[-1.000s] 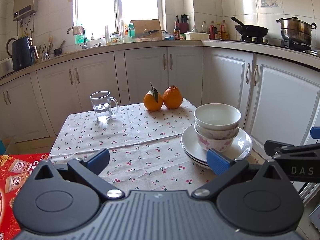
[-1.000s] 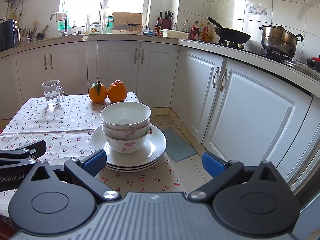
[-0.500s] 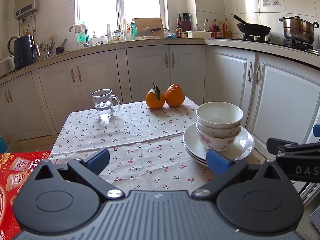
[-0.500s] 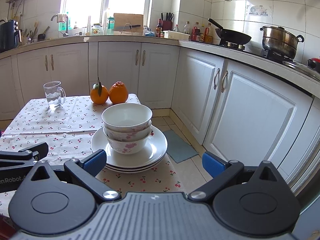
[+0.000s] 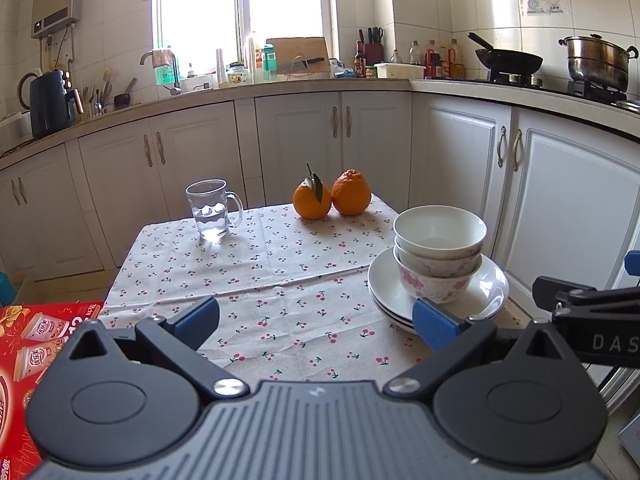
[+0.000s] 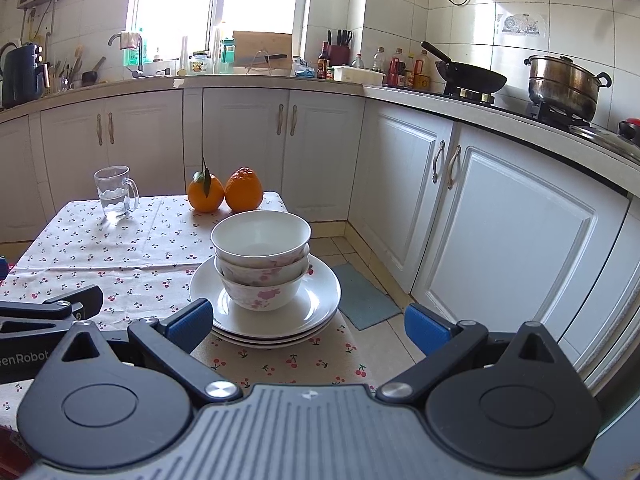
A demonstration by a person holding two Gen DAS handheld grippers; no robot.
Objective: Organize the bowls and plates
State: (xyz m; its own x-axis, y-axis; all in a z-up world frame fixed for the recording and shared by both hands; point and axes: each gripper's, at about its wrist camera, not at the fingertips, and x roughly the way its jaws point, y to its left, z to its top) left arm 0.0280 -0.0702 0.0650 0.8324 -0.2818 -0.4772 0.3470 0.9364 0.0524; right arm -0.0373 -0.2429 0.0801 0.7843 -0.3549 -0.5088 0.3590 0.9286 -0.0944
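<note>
Three nested bowls (image 5: 438, 254) (image 6: 261, 260), a plain white one on top of two with pink flowers, stand on a stack of white plates (image 5: 490, 286) (image 6: 320, 292) at the table's right edge. My left gripper (image 5: 316, 322) is open and empty, held back from the table's near edge, left of the stack. My right gripper (image 6: 306, 322) is open too, nearer than the plates and a little to their right, with nothing between its fingers. Each gripper's side shows in the other's view.
A cherry-print tablecloth (image 5: 256, 272) covers the small table. At its far side stand a glass mug of water (image 5: 212, 210) (image 6: 116, 194) and two oranges (image 5: 330, 198) (image 6: 224, 192). A red box (image 5: 24, 344) lies at the left. White cabinets (image 6: 500, 232) line the right; a floor mat (image 6: 360, 296) lies below.
Both views have tilted up and drawn back slightly, so the table and the bowl stack sit a little lower and farther. Nothing on the table has moved; both grippers have stayed open.
</note>
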